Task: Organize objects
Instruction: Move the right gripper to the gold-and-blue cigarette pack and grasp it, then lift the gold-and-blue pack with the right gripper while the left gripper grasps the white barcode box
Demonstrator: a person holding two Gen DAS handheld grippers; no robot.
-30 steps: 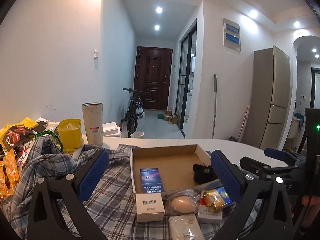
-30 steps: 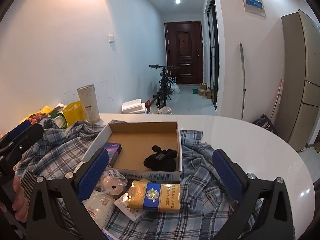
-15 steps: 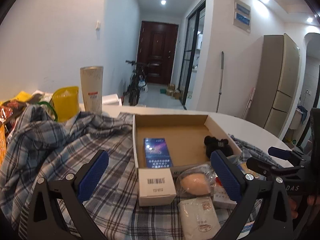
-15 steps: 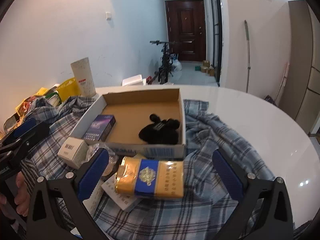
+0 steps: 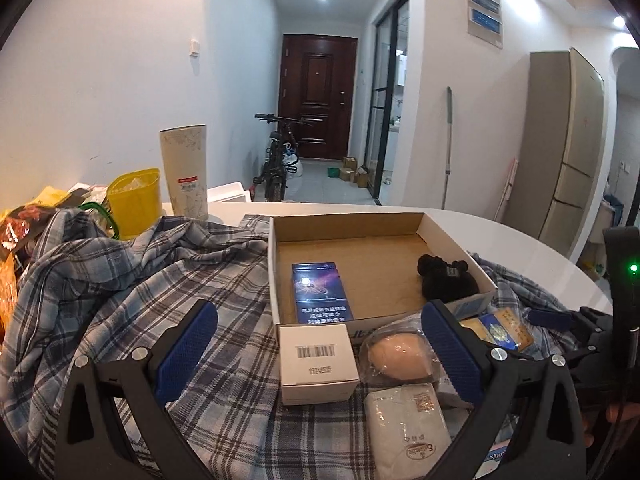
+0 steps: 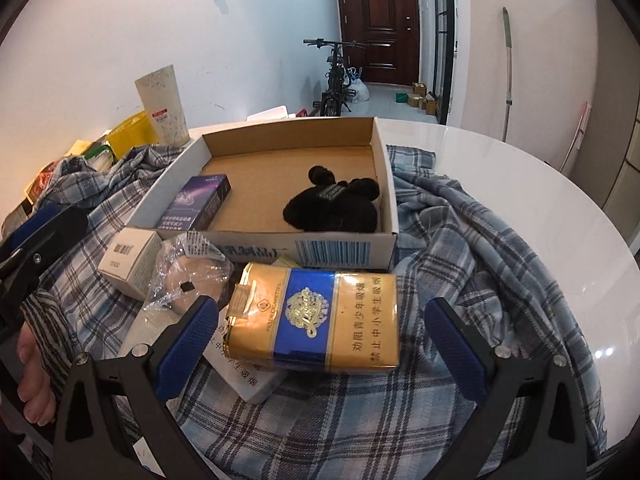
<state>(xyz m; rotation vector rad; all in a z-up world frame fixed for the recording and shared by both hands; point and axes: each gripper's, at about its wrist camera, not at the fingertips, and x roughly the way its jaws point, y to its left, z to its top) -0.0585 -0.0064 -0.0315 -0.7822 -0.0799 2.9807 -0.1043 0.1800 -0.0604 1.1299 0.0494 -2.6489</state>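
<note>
A shallow cardboard box [image 5: 352, 226] [image 6: 384, 168] lies on a plaid shirt [image 5: 120, 280] [image 6: 460, 240]. It holds a blue cigarette pack [image 5: 320, 292] [image 6: 198, 202] and a black fuzzy item [image 5: 444, 280] [image 6: 332, 206]. In front of it lie a white barcode box [image 5: 318, 360] [image 6: 128, 262], a wrapped bun [image 5: 396, 356] [image 6: 188, 280], a white packet [image 5: 404, 424] and a gold-and-blue cigarette pack [image 6: 316, 320] [image 5: 496, 326]. My left gripper [image 5: 320, 356] is open, its fingers either side of the white box. My right gripper [image 6: 320, 344] is open around the gold pack, not touching it.
A tall paper cup [image 5: 184, 172] [image 6: 162, 104], a yellow container [image 5: 134, 200] and snack bags [image 5: 20, 224] stand at the left. The white round table [image 6: 520, 184] extends right. A bicycle [image 5: 278, 152] and a fridge [image 5: 568, 144] stand beyond.
Both grippers have moved forward and down toward the items in front of the box. The gold pack now lies between the right fingers. Both stayed open.
</note>
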